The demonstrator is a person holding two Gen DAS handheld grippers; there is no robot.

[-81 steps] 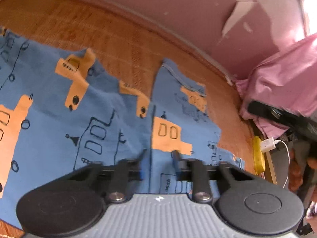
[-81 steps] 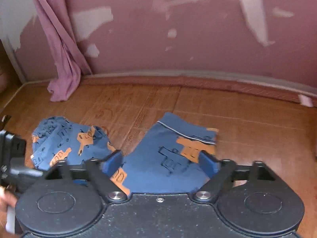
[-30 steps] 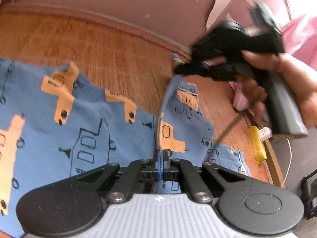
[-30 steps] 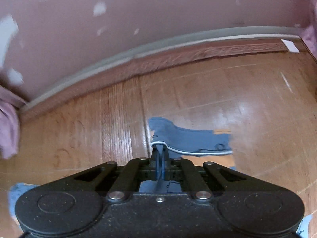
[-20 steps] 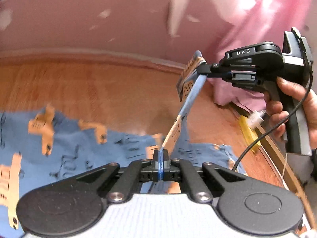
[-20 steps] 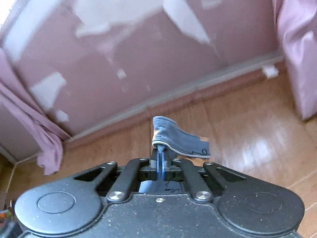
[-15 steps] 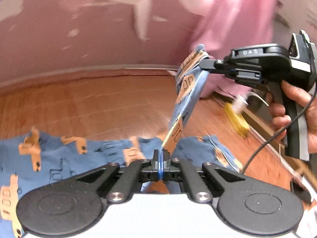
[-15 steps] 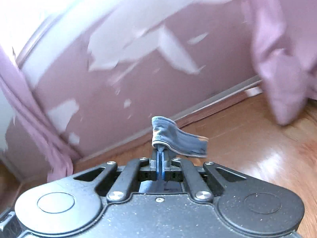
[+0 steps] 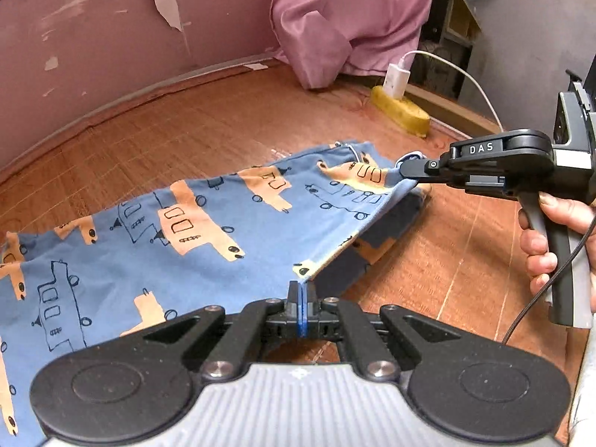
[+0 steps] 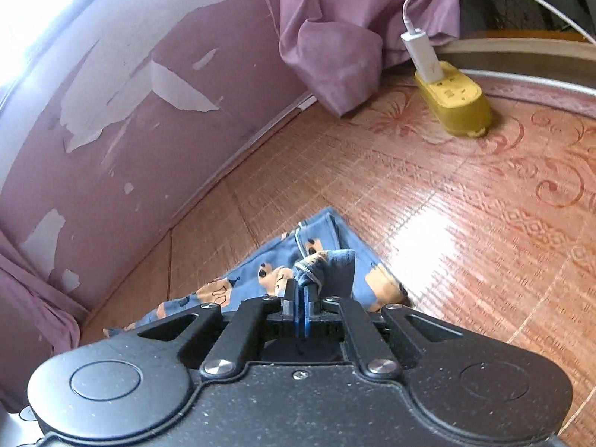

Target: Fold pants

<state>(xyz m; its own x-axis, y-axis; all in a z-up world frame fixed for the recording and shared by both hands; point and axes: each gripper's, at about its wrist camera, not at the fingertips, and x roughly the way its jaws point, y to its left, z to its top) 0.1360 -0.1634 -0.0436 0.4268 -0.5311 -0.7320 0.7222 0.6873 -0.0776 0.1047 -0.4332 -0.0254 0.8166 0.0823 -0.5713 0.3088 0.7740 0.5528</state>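
Blue pants point(image 9: 208, 231) with orange and black vehicle prints lie spread on the wooden floor point(image 9: 186, 119). My left gripper point(image 9: 302, 290) is shut on the near edge of the cloth. My right gripper point(image 9: 404, 165) is shut on the waistband corner at the far right, held by a hand point(image 9: 544, 242). The edge between the two grippers is stretched taut and lifted, with a darker layer of the pants underneath. In the right wrist view the right gripper point(image 10: 301, 290) pinches a bunched bit of the pants point(image 10: 335, 238) just above the floor.
A yellow power strip point(image 9: 400, 111) with a white plug and cable sits on the floor near a low ledge. A pink curtain point(image 9: 346, 22) hangs down to the floor beside it. A peeling pink wall point(image 9: 111, 29) bounds the far side.
Both grippers closed on one pant leg, lifted it high, swung it across and have now come down low, laying it over the rest of the pants.
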